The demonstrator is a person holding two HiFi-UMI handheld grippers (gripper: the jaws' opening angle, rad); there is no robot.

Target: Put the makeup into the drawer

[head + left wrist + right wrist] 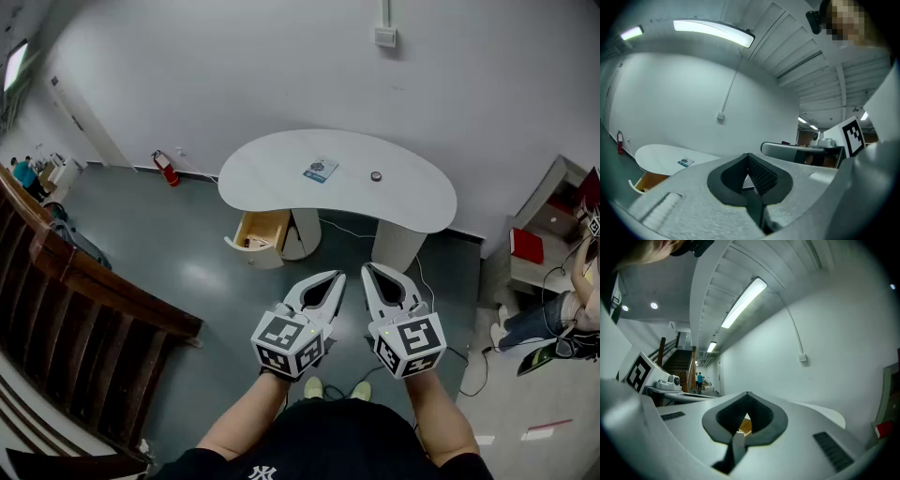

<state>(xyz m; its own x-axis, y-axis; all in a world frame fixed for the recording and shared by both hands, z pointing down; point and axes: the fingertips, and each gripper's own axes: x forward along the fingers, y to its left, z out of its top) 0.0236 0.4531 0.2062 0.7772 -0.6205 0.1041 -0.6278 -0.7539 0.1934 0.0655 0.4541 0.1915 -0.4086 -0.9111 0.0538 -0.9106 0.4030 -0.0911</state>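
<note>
A white kidney-shaped table (281,169) stands ahead across the floor. On it lie a small blue-and-white packet (321,170) and a small round dark item (376,175). Below its left side a wooden drawer (262,231) hangs open. My left gripper (335,277) and right gripper (367,271) are held side by side at waist height, well short of the table, both shut and empty. The left gripper view has its jaws (749,155) closed, with the table (656,153), packet (685,162) and drawer (646,181) far off. In the right gripper view the jaws (747,393) are closed too.
A red fire extinguisher (166,169) stands by the wall left of the table. A wooden stair railing (84,281) runs along the left. On the right are a shelf unit with a red item (528,246), a seated person (548,319) and floor cables (473,361).
</note>
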